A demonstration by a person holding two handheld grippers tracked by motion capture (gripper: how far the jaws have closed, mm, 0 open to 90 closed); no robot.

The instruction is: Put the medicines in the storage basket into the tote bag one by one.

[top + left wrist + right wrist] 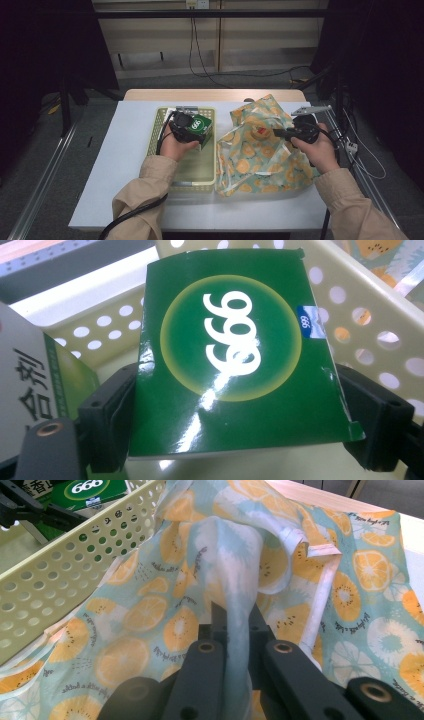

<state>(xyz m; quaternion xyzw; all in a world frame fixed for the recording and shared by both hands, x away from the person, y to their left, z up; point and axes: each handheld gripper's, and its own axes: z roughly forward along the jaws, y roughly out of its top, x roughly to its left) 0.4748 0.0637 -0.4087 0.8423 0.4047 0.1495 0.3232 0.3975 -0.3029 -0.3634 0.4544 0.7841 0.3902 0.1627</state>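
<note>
Left gripper [235, 430]: jaws clamped on a green "999" box [235, 355], held over the pale yellow perforated basket [207, 175] | Right gripper [235, 625]: jaws pinched on a fold of the fruit-print cloth bag [240, 555], lying just beside the basket on the white table [120, 165]

Glossy cardboard box [235, 355], printed cloth [150, 615]
</note>
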